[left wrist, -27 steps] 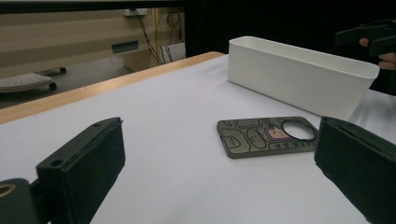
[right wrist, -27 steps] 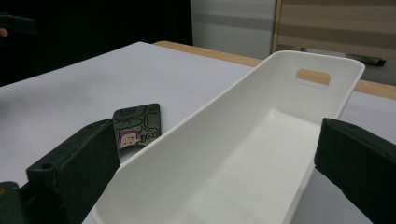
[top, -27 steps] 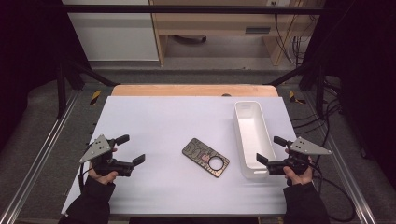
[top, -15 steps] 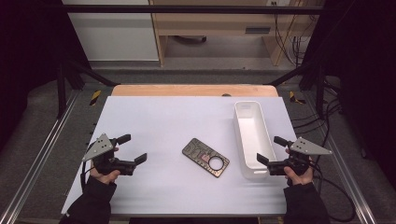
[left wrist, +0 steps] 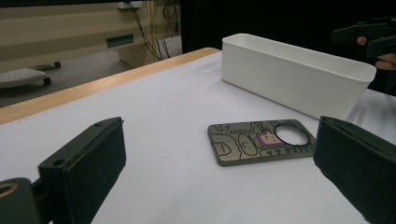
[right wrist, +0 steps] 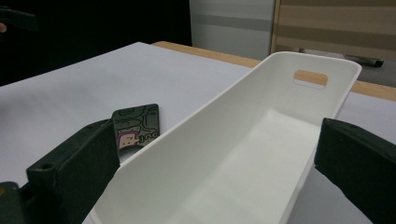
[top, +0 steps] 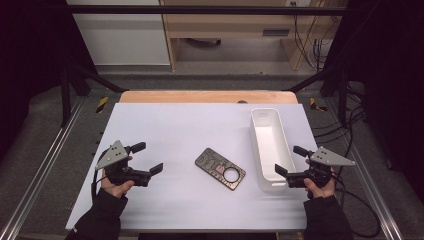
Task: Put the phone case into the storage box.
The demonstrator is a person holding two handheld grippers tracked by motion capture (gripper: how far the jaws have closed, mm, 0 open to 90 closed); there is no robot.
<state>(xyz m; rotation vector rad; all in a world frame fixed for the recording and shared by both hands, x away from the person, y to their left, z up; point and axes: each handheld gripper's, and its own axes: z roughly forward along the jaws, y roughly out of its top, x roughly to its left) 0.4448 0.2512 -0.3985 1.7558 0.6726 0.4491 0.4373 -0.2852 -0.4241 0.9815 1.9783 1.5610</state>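
Note:
A dark phone case (top: 220, 168) with a cartoon pattern and a round hole lies flat mid-table. My left gripper (top: 148, 158) is open to its left, a short gap away, jaws pointing at it. In the left gripper view the phone case (left wrist: 261, 142) lies ahead between the spread jaws of the left gripper (left wrist: 219, 154). A long white bin (top: 270, 147) stands empty right of the case. My right gripper (top: 290, 160) is open at the bin's near right corner. In the right gripper view the bin (right wrist: 243, 154) sits between the jaws of the right gripper (right wrist: 215, 163), with the case (right wrist: 135, 123) beyond its left wall.
The white table top (top: 180, 125) has a wooden strip (top: 207, 96) along its far edge. Metal frame rails (top: 40, 170) run down both sides, and cables (top: 320, 60) lie on the floor at the back right. A bare hand holds each gripper.
My left gripper has edged slightly right toward the phone case. The right gripper, the case and the bin have stayed put.

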